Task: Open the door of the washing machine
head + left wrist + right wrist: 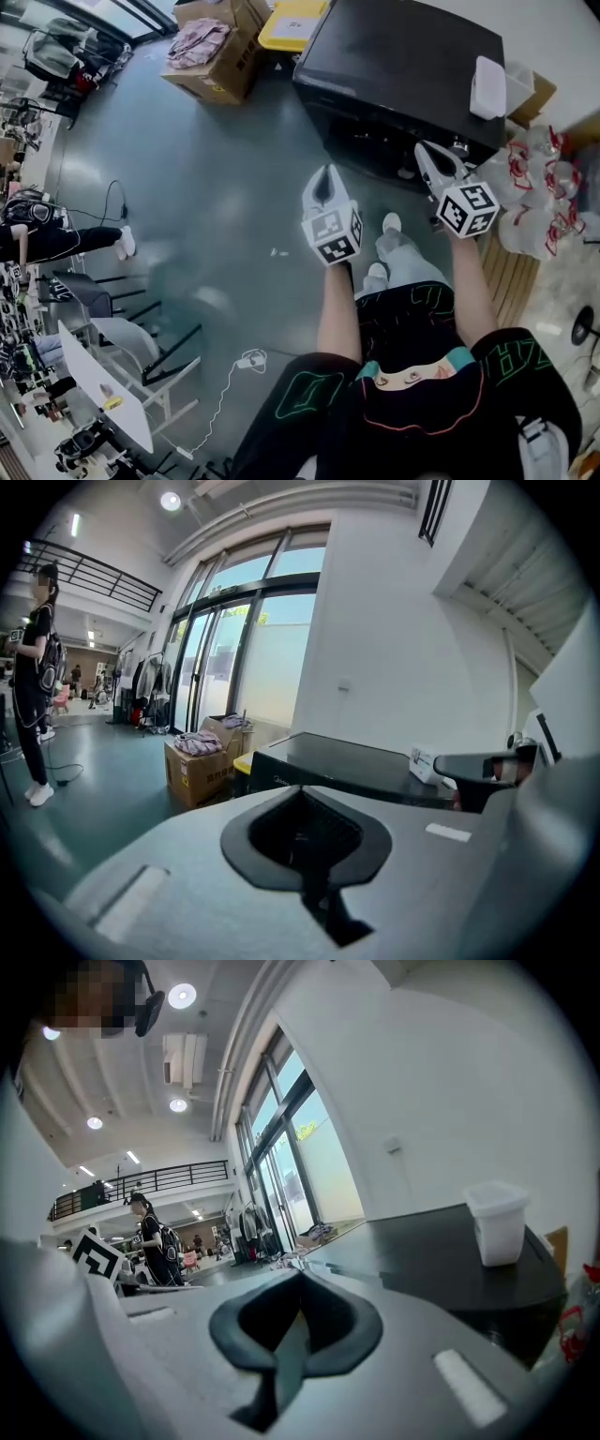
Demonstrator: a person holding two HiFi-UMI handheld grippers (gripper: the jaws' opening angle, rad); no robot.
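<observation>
The black washing machine stands ahead of me; its dark front faces me and I cannot make out the door there. My left gripper hangs shut and empty over the floor, a little short of the machine's front. My right gripper is shut and empty too, with its tip at the front's lower right. The left gripper view looks past the shut jaws at the machine's top. In the right gripper view, the shut jaws sit below the glossy lid.
A white plastic container sits on the lid's right edge. Cardboard boxes and a yellow bin stand to the machine's left, tied plastic bags to its right. A person, chairs and a cable are at left.
</observation>
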